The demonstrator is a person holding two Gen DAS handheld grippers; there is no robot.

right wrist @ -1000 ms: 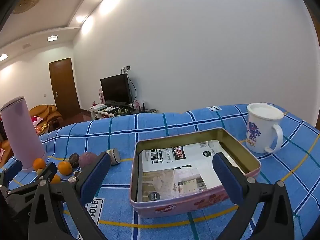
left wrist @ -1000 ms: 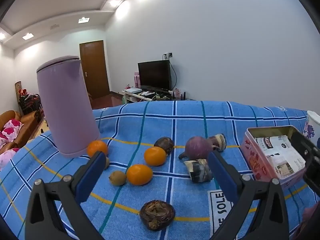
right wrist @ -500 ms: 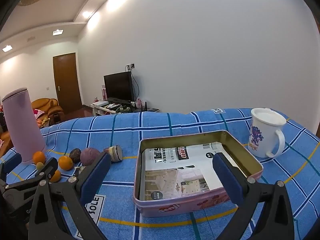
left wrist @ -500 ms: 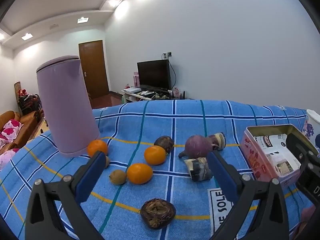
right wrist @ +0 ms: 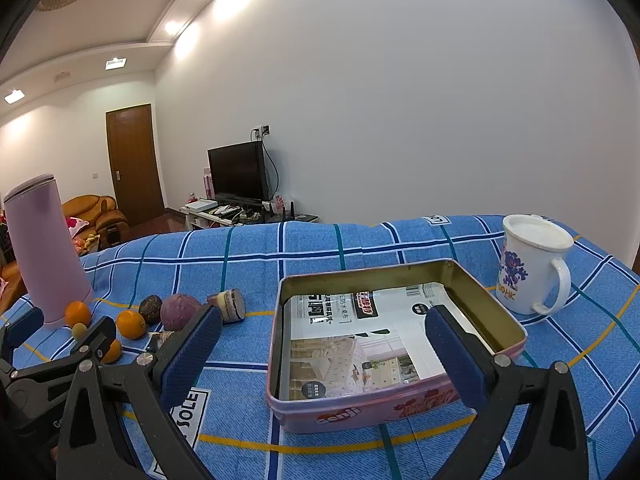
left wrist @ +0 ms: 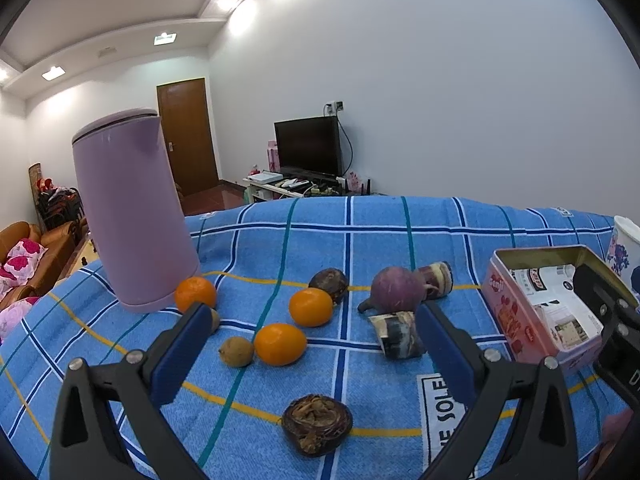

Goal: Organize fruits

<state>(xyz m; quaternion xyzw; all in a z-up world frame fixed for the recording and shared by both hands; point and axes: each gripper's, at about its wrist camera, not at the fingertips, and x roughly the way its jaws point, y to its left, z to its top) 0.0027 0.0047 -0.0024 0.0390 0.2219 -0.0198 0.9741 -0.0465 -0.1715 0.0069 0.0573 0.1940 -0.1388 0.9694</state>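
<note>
On the bench, ahead of my left gripper (left wrist: 308, 340), wide open and empty, the oranges (left wrist: 280, 343) lie; the tin (right wrist: 384, 344) sits rightward, below my right gripper (right wrist: 324, 344), also wide open.

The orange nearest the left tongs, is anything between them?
Nothing visible blocks it. The left tongs are open, and the orange lies on the cloth just ahead, between their tips. A small brown fruit sits close on its left, beside it, not in front.

White mug (left wrist: 624, 246) cut by frame edge; small fruit (left wrist: 215, 319) behind left fingers (left wrist: 182, 354).
</note>
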